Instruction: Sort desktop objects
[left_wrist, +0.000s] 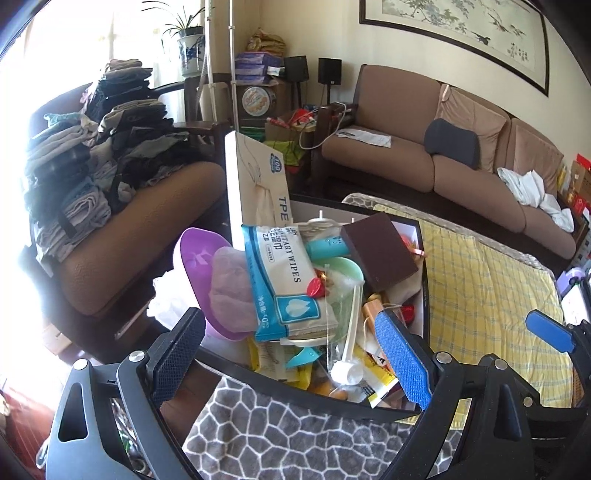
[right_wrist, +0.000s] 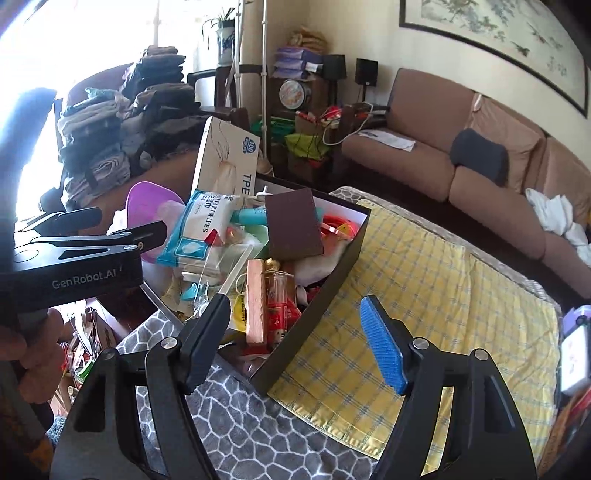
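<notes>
A brown sofa (left_wrist: 436, 162) stands along the far wall with a dark cushion (left_wrist: 450, 142) and crumpled white cloth (left_wrist: 532, 192) on its seats, under a long framed painting (left_wrist: 461, 33). At left, folded clothes (left_wrist: 96, 147) are stacked high on an armchair (left_wrist: 147, 236), near a blue-and-white plant pot (left_wrist: 190, 53).

Black box (right_wrist: 325, 288) heaped with wipes pack (left_wrist: 284, 280), brown block (left_wrist: 376, 254), purple bowl (left_wrist: 195, 258).

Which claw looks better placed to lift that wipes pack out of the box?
Probably the left. The left claw is open right in front of the wipes pack. The right claw, also open, sits nearer the black box wall and the yellow cloth.
</notes>
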